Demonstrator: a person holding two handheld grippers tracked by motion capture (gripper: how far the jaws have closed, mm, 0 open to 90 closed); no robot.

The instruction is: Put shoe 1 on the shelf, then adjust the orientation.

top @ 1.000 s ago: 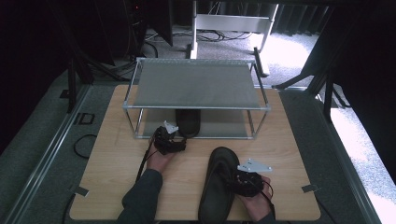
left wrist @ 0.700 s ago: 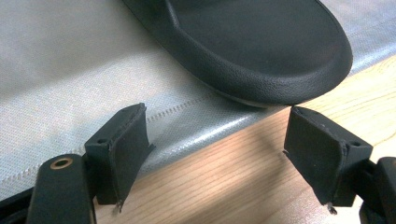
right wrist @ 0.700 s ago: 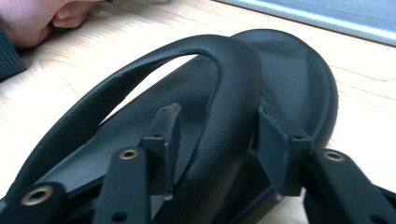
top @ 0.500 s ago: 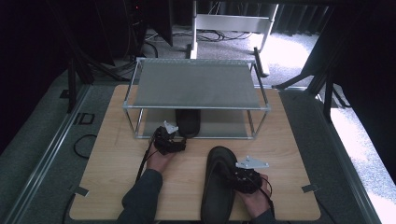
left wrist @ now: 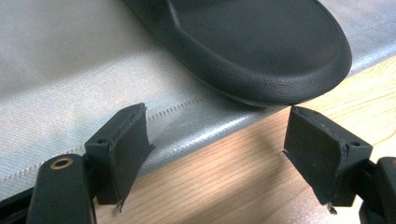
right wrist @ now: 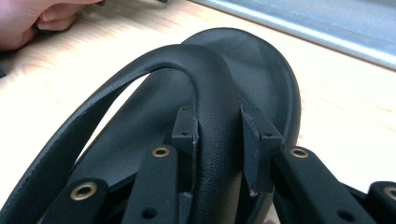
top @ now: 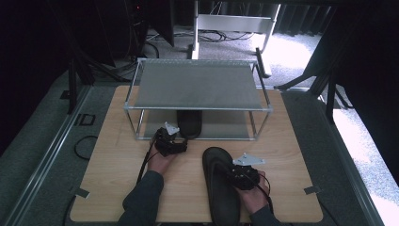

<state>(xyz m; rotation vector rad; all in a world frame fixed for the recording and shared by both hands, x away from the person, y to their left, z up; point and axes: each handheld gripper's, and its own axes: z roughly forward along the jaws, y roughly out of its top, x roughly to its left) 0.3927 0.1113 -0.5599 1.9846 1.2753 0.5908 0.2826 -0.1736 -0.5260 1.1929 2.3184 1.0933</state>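
At the table's (top: 108,188) 6 o'clock edge, the right hand (top: 254,195) holds the right gripper (right wrist: 218,140) clamped on a black sandal's (top: 220,186) strap. The left gripper (left wrist: 217,149), jaws apart, points at 12 o'clock toward a second sandal (left wrist: 252,44) on the rack's (top: 197,84) lower shelf.

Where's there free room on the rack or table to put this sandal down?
The rack's top shelf is bare across its whole width. The bottom shelf is open right of the other sandal. Bare table lies left of the left gripper. It is crowded in front, around the held sandal and right gripper.
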